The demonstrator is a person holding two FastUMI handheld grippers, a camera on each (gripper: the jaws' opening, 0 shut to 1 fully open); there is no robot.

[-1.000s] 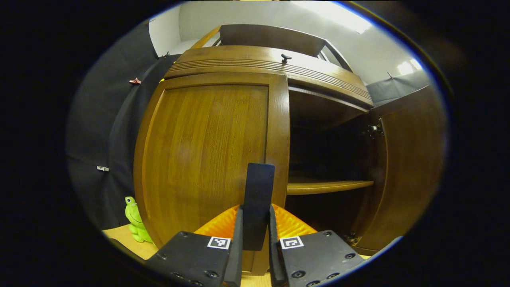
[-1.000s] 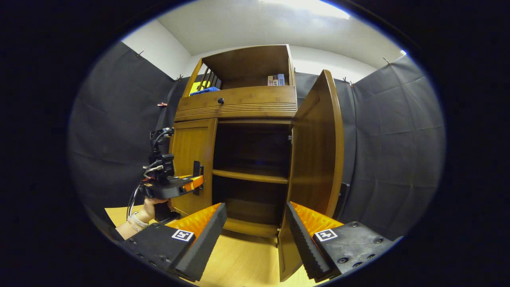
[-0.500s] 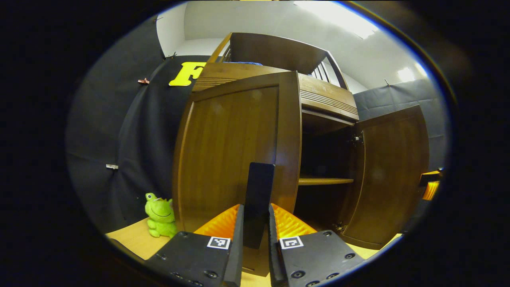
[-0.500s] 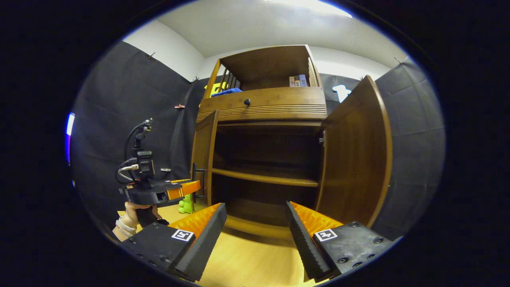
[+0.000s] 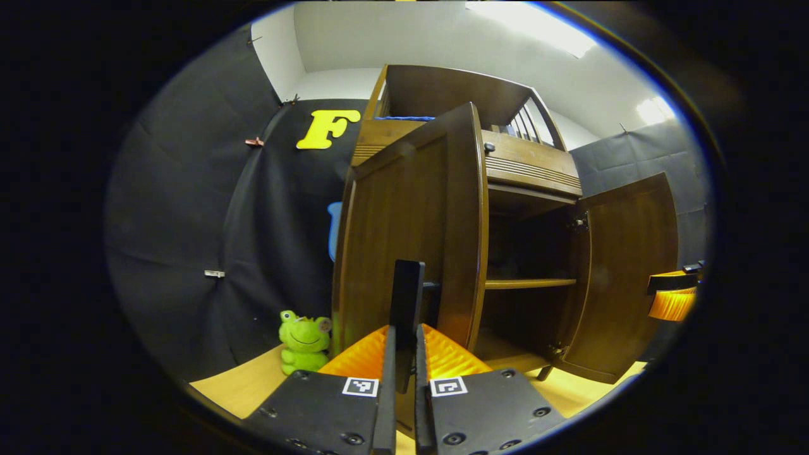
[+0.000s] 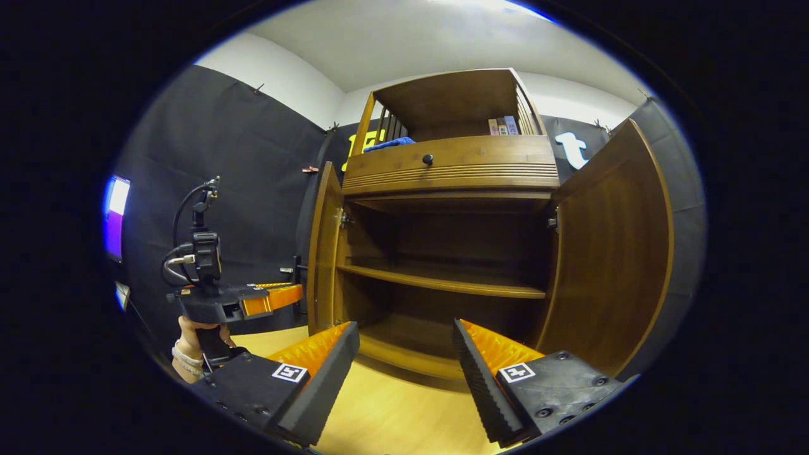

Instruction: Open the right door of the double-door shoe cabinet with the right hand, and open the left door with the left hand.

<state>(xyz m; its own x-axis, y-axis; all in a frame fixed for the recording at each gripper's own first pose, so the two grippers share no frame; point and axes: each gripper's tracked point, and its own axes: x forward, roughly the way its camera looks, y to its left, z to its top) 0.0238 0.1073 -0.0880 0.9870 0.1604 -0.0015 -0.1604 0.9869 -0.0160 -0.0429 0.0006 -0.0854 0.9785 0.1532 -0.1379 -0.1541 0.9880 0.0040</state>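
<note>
Swung further out since a second ago, left door point(image 5: 411, 215), handle point(image 5: 406, 297) clenched by left tongs point(image 5: 402, 354) for leverage; right tongs point(image 6: 404, 373) released, right door point(image 6: 607, 253) wide.

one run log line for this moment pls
left gripper: shut on left door handle | left door: swung open | right door: open | right gripper: open, holding nothing
</note>
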